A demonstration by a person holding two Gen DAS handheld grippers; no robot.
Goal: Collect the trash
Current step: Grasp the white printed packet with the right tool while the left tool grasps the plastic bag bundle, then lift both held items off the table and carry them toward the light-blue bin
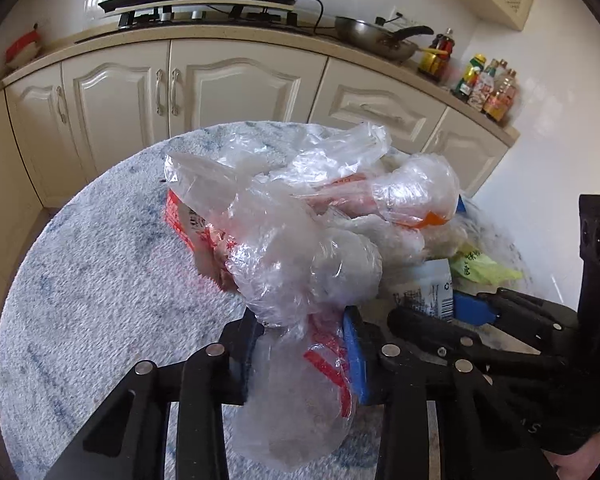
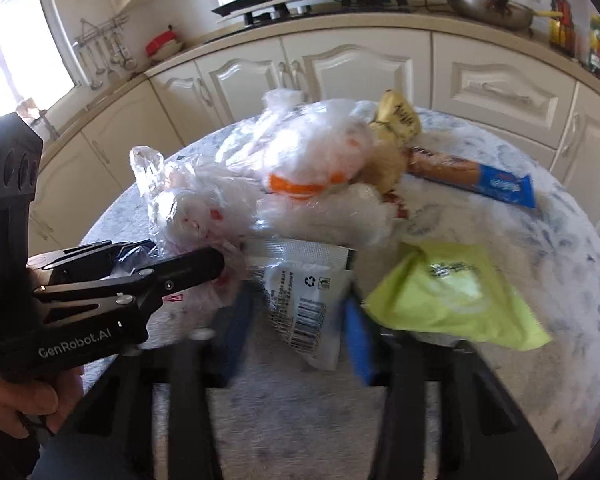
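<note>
Clear plastic bag (image 1: 300,272) pinched; bottom cut off.

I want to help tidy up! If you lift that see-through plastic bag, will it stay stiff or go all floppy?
Probably floppy: the clear plastic bag is crumpled and bunches thin where the left gripper pinches it. It likely weighs little, being thin film. It may slip, since the film looks glossy.

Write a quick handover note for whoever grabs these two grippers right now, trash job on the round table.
Left gripper: shut on the clear plastic bag.
Right gripper: shut on the white barcode sachet.
On the table: green wrapper, blue-ended wrapper, yellow wrapper, crumpled plastic with orange print.
Done: two pieces gripped.
Left: no bin is in view; the loose wrappers remain to collect.
</note>
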